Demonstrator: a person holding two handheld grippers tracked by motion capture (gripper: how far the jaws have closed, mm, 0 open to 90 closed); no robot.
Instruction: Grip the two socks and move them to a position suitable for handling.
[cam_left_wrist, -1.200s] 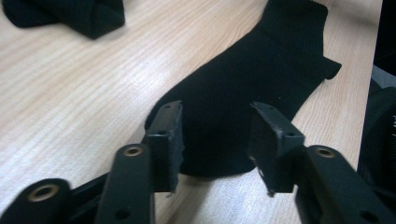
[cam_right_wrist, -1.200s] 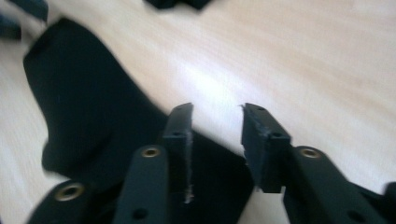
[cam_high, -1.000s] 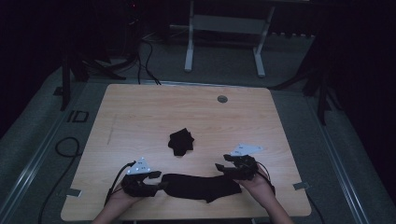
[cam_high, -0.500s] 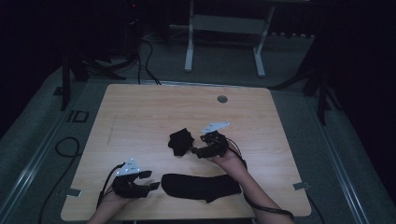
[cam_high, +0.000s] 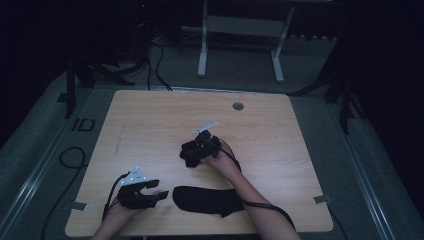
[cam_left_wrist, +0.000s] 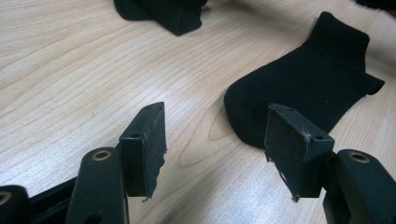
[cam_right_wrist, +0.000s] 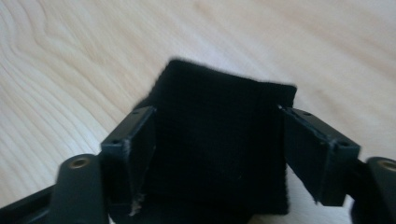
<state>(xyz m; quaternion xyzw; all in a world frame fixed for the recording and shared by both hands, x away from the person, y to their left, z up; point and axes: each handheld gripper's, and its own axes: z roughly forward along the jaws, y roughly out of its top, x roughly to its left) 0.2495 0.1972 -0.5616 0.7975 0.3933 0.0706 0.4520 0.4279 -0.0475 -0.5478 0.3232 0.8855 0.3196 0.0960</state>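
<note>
Between the spread jaws of the right gripper (cam_high: 192, 152), just been opening: crumpled black sock (cam_right_wrist: 219, 140), not yet pinched. Next, closing on it. Left gripper (cam_left_wrist: 219, 154) spread, beside flat sock (cam_left_wrist: 303, 93).

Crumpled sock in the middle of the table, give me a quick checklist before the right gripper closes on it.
1. Right gripper jaws spread, having just been opening: ok.
2. Crumpled sock lies between those jaws, pads not pressing it yet: ok.
3. Left gripper open with nothing between its jaws: ok.
4. Flat sock lies apart from the crumpled one, near the front edge of the table: ok.
5. Left gripper clear of the flat sock's end in the left gripper view: ok.
6. How many layers of the crumpled sock the jaws would catch: cannot tell.
</note>
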